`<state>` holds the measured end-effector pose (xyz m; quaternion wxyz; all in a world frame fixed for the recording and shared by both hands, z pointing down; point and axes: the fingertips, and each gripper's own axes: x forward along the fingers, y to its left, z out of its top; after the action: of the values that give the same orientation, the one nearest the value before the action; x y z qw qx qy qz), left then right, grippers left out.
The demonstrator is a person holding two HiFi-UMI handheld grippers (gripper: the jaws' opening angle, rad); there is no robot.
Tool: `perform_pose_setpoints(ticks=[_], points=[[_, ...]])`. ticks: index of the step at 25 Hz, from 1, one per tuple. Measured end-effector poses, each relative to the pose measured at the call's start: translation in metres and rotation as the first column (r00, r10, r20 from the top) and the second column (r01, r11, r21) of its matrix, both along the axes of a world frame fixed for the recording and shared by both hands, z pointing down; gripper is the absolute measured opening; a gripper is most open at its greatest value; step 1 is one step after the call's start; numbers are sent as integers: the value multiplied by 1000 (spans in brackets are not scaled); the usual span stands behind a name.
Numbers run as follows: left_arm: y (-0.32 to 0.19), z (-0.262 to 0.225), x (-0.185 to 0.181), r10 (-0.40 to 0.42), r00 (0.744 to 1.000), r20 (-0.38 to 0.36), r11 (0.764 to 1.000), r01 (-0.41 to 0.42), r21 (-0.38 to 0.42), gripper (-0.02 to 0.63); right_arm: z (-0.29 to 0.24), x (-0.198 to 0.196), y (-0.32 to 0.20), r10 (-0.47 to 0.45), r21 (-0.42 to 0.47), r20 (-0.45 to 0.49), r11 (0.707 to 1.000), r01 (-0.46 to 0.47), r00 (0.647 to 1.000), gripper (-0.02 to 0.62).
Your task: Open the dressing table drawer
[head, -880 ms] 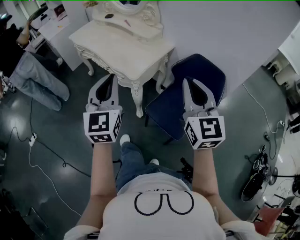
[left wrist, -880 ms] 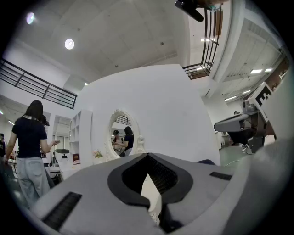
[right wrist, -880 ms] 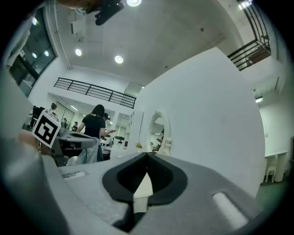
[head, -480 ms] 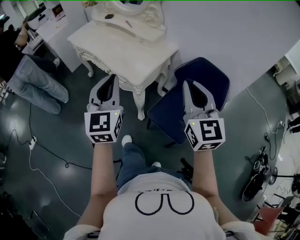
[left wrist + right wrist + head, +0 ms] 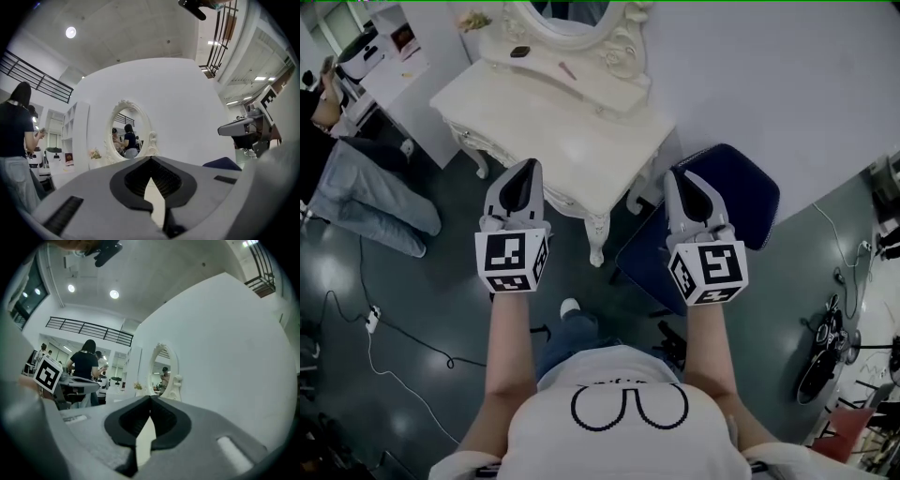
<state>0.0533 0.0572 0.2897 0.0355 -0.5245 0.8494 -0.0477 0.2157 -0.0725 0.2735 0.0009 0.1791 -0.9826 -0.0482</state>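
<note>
The cream dressing table with carved legs stands ahead against the white wall, and its oval mirror is at the back. Its front edge faces me; the drawer front is hidden beneath the overhang. My left gripper hangs level just before the table's front edge, shut and empty. My right gripper is level too, shut and empty, over the gap between the table and the blue chair. The left gripper view has the shut tips under the mirror. The right gripper view shows shut tips and the mirror.
The blue chair stands right of the table, close to its right front leg. A person in jeans stands at the left near a white desk. Cables run over the dark floor, and gear lies at the right.
The table and chair have come closer and sit lower in the head view as I stepped forward. Both grippers keep the same pose, tips shut, now nearer the table's front edge.
</note>
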Motion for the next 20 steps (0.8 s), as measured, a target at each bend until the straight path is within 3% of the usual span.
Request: perform_pose_setpoints(ticks=[11,20], points=[[-6,11,-144,75,997,-26,997,-76,-15,-2,11,-140,1,73,-1,-40,997,-73,997,-2],[-24,30,-179,139,988,-62,990,-140,-21,-2,30,-177,-8,109,-9,-112,994,-110,988,-1]])
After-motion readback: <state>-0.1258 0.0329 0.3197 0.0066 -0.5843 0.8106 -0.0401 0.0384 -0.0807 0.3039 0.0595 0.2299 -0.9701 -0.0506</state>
